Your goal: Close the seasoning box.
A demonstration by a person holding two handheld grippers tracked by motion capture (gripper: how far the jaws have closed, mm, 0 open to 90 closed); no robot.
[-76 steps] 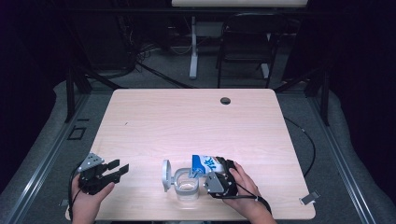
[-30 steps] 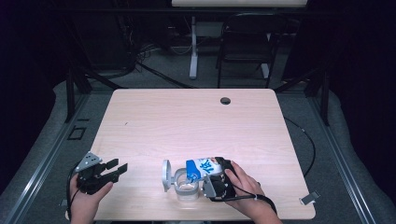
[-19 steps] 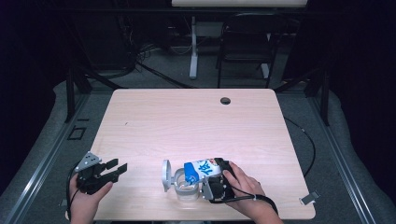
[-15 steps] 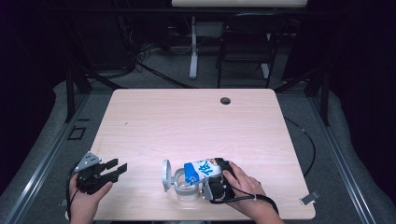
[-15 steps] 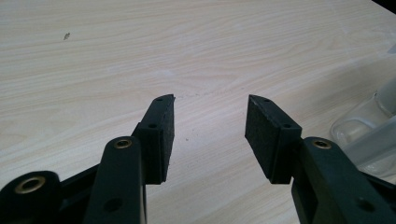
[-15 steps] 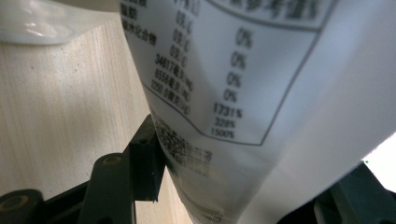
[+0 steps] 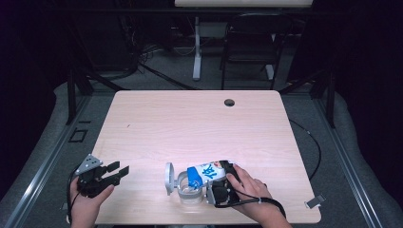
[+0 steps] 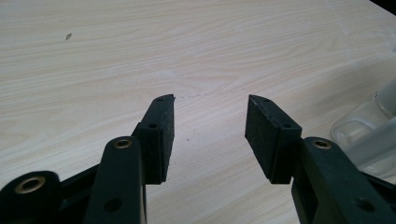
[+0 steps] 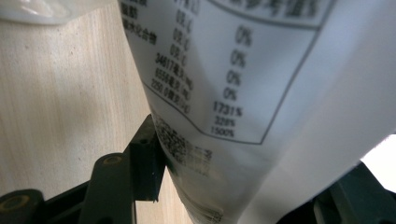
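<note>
A blue-and-white printed pouch (image 7: pixel 203 173) lies tilted, its end over a clear plastic container (image 7: pixel 188 192) whose lid (image 7: pixel 168 178) is swung open to the left. My right gripper (image 7: pixel 212 179) is shut on the pouch near the table's front edge. In the right gripper view the pouch's white label side (image 9: pixel 243 84) sits pinched in the right gripper (image 9: pixel 252 158). My left gripper (image 7: pixel 119 170) rests at the front left, open, well apart from the container. In the left gripper view, the left gripper (image 8: pixel 210 100) holds nothing and the container (image 8: pixel 369 126) is at the right edge.
The light wooden table (image 7: pixel 199 128) has a dark cable hole (image 7: pixel 229 102) near its far edge. A chair (image 7: pixel 252 42) and stand legs are on the floor beyond the table. A cable runs off the right side of the table.
The right gripper has tipped the pouch slightly lower toward the container. The left gripper has stayed where it was, still open.
</note>
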